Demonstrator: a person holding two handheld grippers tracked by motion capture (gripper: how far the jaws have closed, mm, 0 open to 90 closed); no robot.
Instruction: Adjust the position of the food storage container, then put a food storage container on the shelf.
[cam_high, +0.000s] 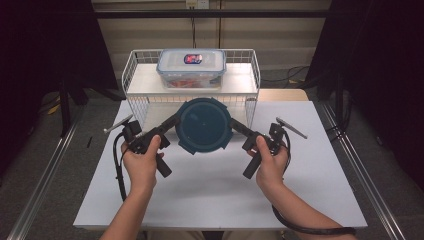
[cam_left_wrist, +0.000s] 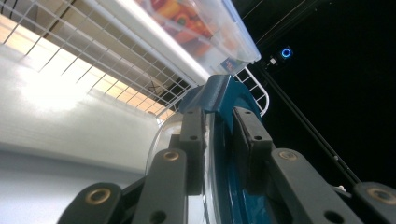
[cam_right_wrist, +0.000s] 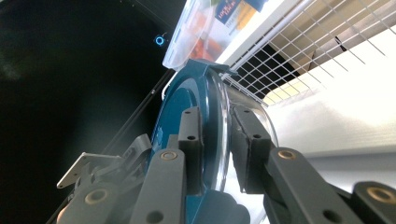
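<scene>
**One round tub, two grips, above the tabletop**

You are holding one round tub (cam_high: 203, 125) with a dark teal lid between two grippers, one in each hand. Your left gripper (cam_high: 169, 123) is clamping the tub's rim on its left side; your right gripper (cam_high: 239, 128) is clamping the rim on its right side. In the left gripper view, both jaws are pressing on the edge of the tub (cam_left_wrist: 219, 154), one pad on the clear wall side and one on the teal lid. In the right gripper view, the jaws are doing the same on the opposite edge of the tub (cam_right_wrist: 205, 121), with the lid's rim between the pads.

The tub is hanging in the air over the white tabletop (cam_high: 210, 190), lid up, just in front of the one wire rack (cam_high: 252, 75) that is standing at the far edge. One clear box (cam_high: 191, 67) with a snap lid is sitting on the rack's upper shelf, with orange and red contents showing through its wall. Four lid flaps are sticking out around the tub's lid.

Your two hands are gripping the handles at about the same height, and one cable (cam_high: 310, 229) is trailing from each gripper.
</scene>
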